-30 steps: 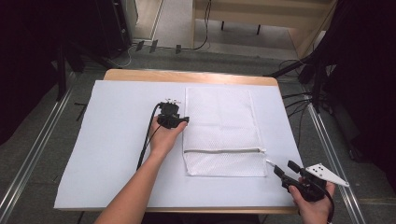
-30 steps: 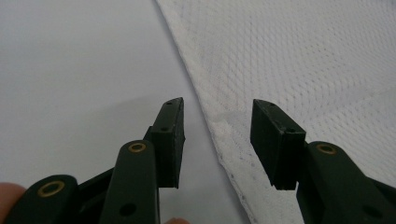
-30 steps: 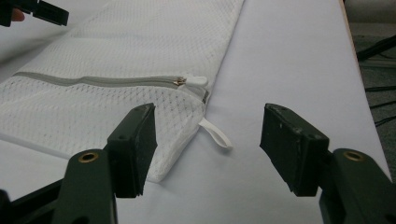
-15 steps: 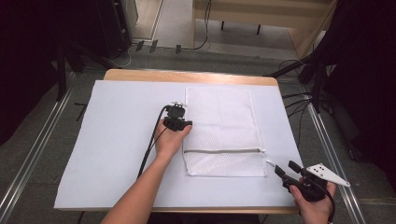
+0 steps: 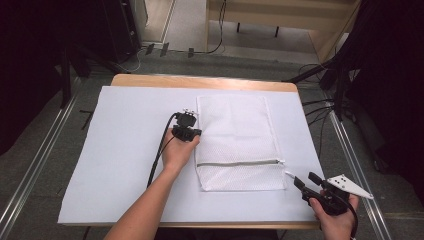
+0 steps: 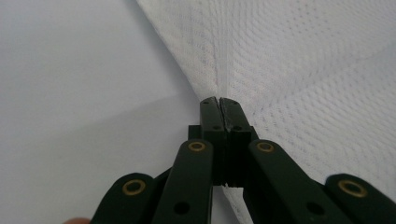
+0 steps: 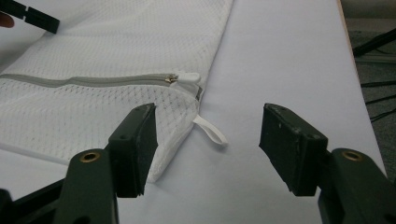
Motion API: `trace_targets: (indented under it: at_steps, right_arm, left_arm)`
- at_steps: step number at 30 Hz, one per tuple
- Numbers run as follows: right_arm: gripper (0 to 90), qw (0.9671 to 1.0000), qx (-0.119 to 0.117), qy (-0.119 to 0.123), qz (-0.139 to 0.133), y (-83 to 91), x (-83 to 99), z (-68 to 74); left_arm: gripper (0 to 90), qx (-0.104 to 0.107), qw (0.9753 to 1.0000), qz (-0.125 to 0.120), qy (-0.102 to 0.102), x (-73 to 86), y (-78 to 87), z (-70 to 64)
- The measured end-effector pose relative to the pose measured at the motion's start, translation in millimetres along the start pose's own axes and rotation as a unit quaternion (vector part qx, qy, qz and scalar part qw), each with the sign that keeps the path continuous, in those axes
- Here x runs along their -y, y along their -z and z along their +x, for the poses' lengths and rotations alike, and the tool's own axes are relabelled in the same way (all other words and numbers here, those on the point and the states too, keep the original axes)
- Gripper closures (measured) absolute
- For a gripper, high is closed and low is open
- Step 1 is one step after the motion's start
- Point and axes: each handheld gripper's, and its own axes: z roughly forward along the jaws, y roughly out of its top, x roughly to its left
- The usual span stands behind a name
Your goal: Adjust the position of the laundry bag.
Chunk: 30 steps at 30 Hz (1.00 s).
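The white mesh bag [image 5: 236,141] lies flat mid-table, its left edge pinched in the closed left gripper [image 6: 219,105], while the right gripper [image 7: 208,144], jaws spread near the bag's zipper corner, could miss the small loop [image 7: 210,130] and snag mesh instead.
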Motion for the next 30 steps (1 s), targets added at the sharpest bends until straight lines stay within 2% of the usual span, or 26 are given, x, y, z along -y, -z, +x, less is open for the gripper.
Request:
trace_targets:
  at_steps: [4,6,7,8,9,10,11,12,17,19,20,21,22,24,26,27,28,30]
  right_arm:
    - [37.8,1.0000,0.002,0.000,0.000,-0.9,-0.2,0.7]
    - [37.8,1.0000,0.003,0.002,-0.002,-0.2,-0.2,2.1]
    - [37.8,1.0000,0.003,0.003,-0.002,-0.1,-0.1,2.3]
    - [37.8,1.0000,0.003,0.002,-0.002,0.0,0.0,2.6]
    - [37.8,1.0000,0.003,0.002,-0.002,0.0,0.0,2.6]
    - [37.8,1.0000,0.004,0.002,-0.001,0.1,0.1,2.8]
    - [38.0,1.0000,0.005,0.004,-0.002,0.0,0.0,3.2]
    - [38.0,1.0000,0.005,0.004,-0.003,-0.3,-0.1,3.6]
    - [37.9,1.0000,0.006,0.005,-0.002,-1.3,0.2,6.4]
    - [38.0,1.0000,0.005,0.008,-0.001,-2.2,0.5,7.6]
    - [38.0,0.9999,0.006,0.009,-0.002,-2.7,0.6,8.8]
    - [38.0,0.9999,0.006,0.010,-0.002,-2.8,0.5,9.3]
    - [38.0,0.9999,0.005,0.010,-0.003,-3.1,0.4,9.9]
    - [38.0,0.9999,0.005,0.010,-0.004,-3.5,0.4,10.8]
    - [38.0,0.9999,0.004,0.009,-0.002,-3.6,0.6,11.5]
    - [37.9,0.9999,0.004,0.011,-0.003,-4.0,0.8,12.1]
    - [37.9,0.9999,0.003,0.012,-0.003,-4.1,0.8,12.5]
    - [37.9,0.9999,0.001,0.012,-0.006,-4.9,0.7,13.8]
  left_arm:
    - [90.0,0.002,1.0000,-0.002,-0.004,5.3,11.5,8.0]
    - [90.0,0.004,1.0000,-0.003,-0.004,14.1,23.0,20.2]
    - [90.0,0.004,1.0000,-0.003,-0.004,14.1,23.0,20.2]
    - [90.0,0.006,1.0000,-0.003,0.001,20.7,30.6,30.8]
    - [90.0,0.006,1.0000,-0.003,0.001,20.7,30.6,30.8]
    - [90.0,0.003,1.0000,-0.002,0.001,23.5,34.3,36.5]
    - [90.0,-0.001,1.0000,-0.002,0.006,28.3,41.3,48.2]
    - [90.0,-0.001,1.0000,-0.002,0.006,28.3,41.3,48.2]
    - [90.0,-0.008,0.9998,0.009,0.015,32.6,53.4,76.2]
    - [90.0,-0.010,0.9996,0.013,0.024,31.5,54.7,86.4]
    - [90.0,-0.017,0.9993,0.008,0.031,28.4,54.6,94.5]
    - [90.0,-0.017,0.9993,0.008,0.031,28.4,54.6,94.5]
    - [90.0,-0.016,0.9991,0.005,0.040,24.1,52.1,100.2]
    - [90.0,-0.014,0.9986,-0.003,0.052,20.6,48.2,103.6]
    - [90.0,-0.020,0.9983,-0.007,0.054,19.2,45.8,104.5]
    - [90.0,-0.032,0.9974,-0.019,0.062,17.8,43.6,106.7]
    - [90.0,-0.032,0.9974,-0.019,0.062,17.8,43.6,106.7]
    - [90.0,-0.037,0.9962,-0.038,0.070,17.6,42.6,108.4]
